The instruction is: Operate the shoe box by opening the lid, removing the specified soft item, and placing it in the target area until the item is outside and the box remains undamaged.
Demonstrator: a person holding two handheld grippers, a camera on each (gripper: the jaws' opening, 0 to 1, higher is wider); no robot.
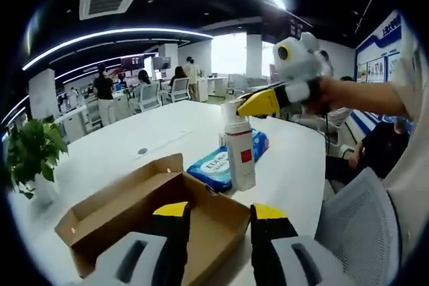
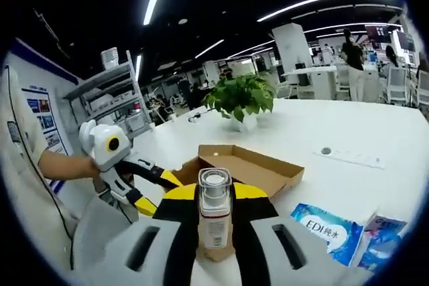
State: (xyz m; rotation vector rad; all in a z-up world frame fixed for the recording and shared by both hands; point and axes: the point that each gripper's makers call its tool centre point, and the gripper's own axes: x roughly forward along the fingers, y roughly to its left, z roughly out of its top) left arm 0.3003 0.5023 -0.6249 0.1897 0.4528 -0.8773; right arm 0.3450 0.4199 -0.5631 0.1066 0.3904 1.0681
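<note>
We see the open cardboard shoe box [image 1: 151, 216] on the white worktop [image 1: 134, 135], lid off, at 6-7 o'clock in left gripper view, right in front of the left gripper [image 1: 220, 232]. Its jaws are apart w/ nothing between them, hovering over the box's near edge. Box interior looks bare from here; can't tell if anything soft is inside.

At 3 o'clock from the box: white pump bottle [image 1: 239, 147] w/ red label, upright. The right gripper [image 1: 258, 104] is at its top, yellow tips closed on the bottle. In right gripper view the right gripper [image 2: 216, 222] has its jaws clamped on the bottle [image 2: 215, 213], box [image 2: 249, 165] behind it at 12 o'clock.

Blue wipes pack [image 1: 221, 164] lies flat just behind the bottle, touching or nearly. Potted plant [image 1: 32, 155] at 9 o'clock. Left gripper [image 2: 144, 189] is at 9 o'clock in right gripper view.
</note>
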